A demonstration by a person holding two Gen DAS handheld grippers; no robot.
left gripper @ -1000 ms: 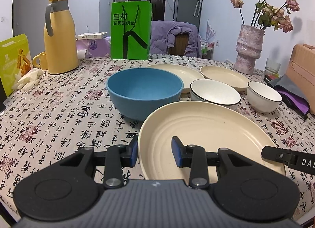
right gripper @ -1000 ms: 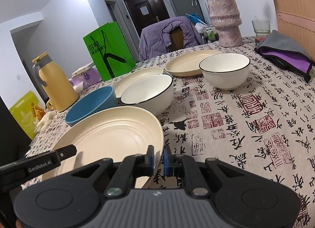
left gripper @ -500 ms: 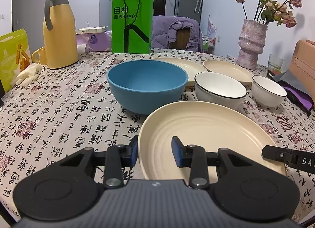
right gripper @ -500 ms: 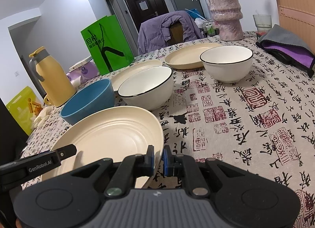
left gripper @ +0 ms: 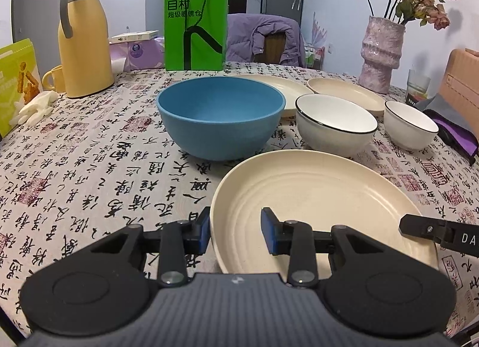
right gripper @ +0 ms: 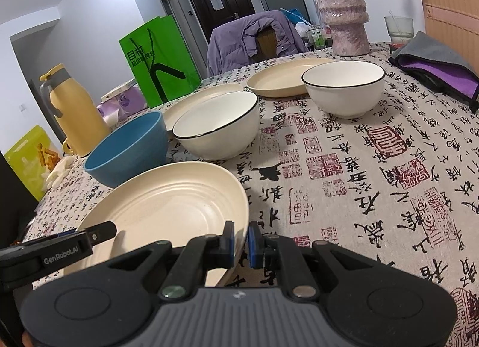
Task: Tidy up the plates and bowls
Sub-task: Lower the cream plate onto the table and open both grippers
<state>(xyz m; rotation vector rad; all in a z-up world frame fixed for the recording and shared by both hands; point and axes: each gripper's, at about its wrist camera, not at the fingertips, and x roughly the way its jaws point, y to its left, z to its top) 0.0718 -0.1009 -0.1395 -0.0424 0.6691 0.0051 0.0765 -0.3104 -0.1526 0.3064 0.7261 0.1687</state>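
Note:
A cream plate point(left gripper: 323, 194) point(right gripper: 167, 203) is nearest me, held at both sides and tilted slightly off the patterned tablecloth. My left gripper point(left gripper: 236, 230) straddles its left rim, one pad outside and one inside, shut on it. My right gripper point(right gripper: 239, 240) is pinched shut on the right rim. Behind the plate stand a blue bowl point(left gripper: 220, 113) point(right gripper: 128, 149), a large white bowl point(left gripper: 335, 125) point(right gripper: 215, 125) and a small white bowl point(left gripper: 411, 125) point(right gripper: 342, 86). Two more cream plates point(left gripper: 287, 89) point(left gripper: 344, 92) lie further back.
A yellow thermos point(left gripper: 83, 38), a mug point(left gripper: 52, 79) and a snack box point(left gripper: 18, 77) stand at the left. A green bag point(left gripper: 194, 26) is at the back, a vase point(left gripper: 380, 53), a glass point(left gripper: 417, 83) and a grey-purple cloth point(left gripper: 449, 128) at the right.
Both grippers keep the same hold on the near cream plate. The table and dishes behind have shifted only slightly in view.

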